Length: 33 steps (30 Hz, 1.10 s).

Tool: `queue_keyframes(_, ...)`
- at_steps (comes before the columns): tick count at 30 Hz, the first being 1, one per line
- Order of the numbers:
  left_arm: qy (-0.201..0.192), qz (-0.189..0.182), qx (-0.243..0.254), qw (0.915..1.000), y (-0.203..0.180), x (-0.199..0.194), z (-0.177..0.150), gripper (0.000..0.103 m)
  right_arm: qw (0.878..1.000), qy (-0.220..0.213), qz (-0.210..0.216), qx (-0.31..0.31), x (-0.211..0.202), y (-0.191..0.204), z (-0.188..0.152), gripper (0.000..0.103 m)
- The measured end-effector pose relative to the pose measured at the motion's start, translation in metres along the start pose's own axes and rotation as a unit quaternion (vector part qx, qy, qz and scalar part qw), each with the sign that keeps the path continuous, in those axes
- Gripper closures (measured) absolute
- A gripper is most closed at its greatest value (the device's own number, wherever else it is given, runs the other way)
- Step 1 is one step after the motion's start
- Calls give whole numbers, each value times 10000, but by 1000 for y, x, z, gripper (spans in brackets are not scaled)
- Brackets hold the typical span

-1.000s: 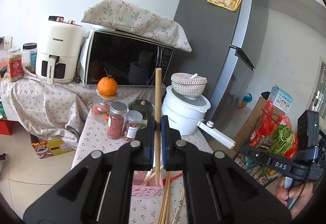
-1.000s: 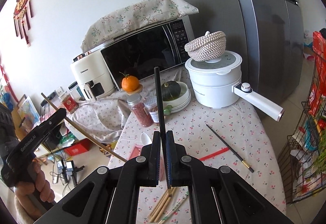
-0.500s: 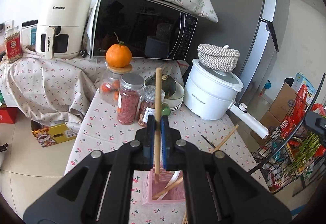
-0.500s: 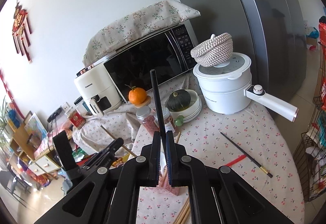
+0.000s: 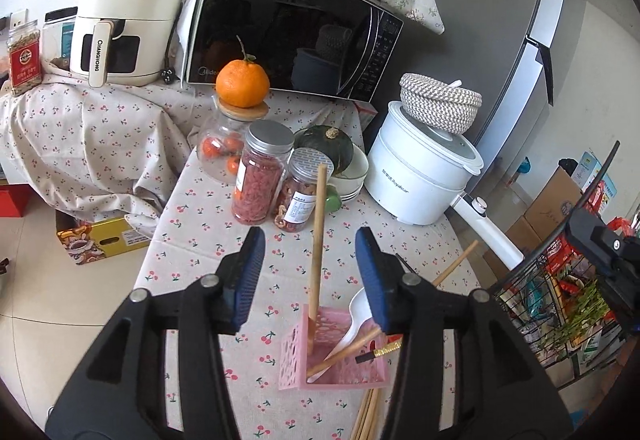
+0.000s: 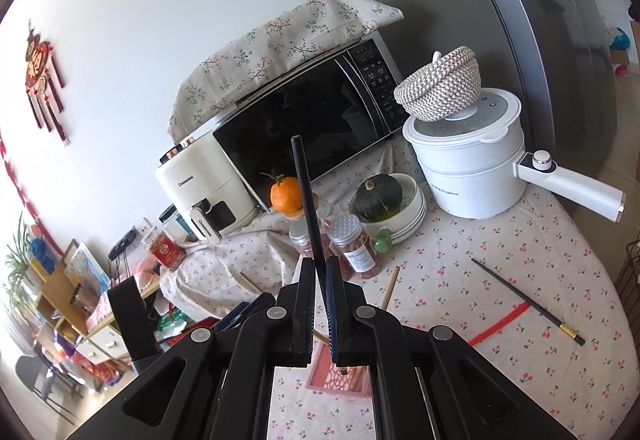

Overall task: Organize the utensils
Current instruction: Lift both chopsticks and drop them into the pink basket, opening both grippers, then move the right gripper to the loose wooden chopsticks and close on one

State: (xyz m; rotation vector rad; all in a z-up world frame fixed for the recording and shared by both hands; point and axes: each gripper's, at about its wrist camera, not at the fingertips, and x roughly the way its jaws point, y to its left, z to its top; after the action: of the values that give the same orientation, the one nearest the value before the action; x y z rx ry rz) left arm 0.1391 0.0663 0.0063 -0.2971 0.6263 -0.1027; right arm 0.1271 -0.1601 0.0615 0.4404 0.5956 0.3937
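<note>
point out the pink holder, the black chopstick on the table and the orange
pink holder [image 5: 298, 354], left wrist view, its front wall
black chopstick [image 6: 520, 296], right wrist view, mid shaft
orange [image 5: 242, 83], left wrist view, centre of the fruit

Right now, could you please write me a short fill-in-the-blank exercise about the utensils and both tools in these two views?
1. The light wooden chopstick stands with its lower end inside the pink perforated plastic ____.
2. The left tool is ____, its blue pads clear of that chopstick.
3. The right tool is shut on a ____ chopstick.
4. The round orange fruit sits on a glass jar's wooden ____.

Missing words: basket; open; black; lid
</note>
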Motion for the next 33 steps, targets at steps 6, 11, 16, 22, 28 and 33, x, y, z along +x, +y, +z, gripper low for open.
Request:
queue_keyframes(6,396,503,197,9978,11,-4,-12,45,9994,344,-98,30,39,1,-17,98)
queue_keyframes(11,665,587,317,9956,15,-4,-21,45,9974,687,-223,2,69,2,-33,98)
queue_keyframes(16,773,565,395,9946,15,-3,-24,44,9960,855,-262,51,83,-3,-38,96)
queue_keyframes(22,940,446,393,9938,13,-2,-27,33,9977,602,-285,117,64,-7,-27,63)
queue_keyframes(28,1088,273,354,9931,8,-4,-34,24,9994,267,-227,-7,29,-8,-13,41)
queue_keyframes(33,1263,157,372,9912,4,-6,-45,20,9981,358,-468,-205,10,-20,-14,28)
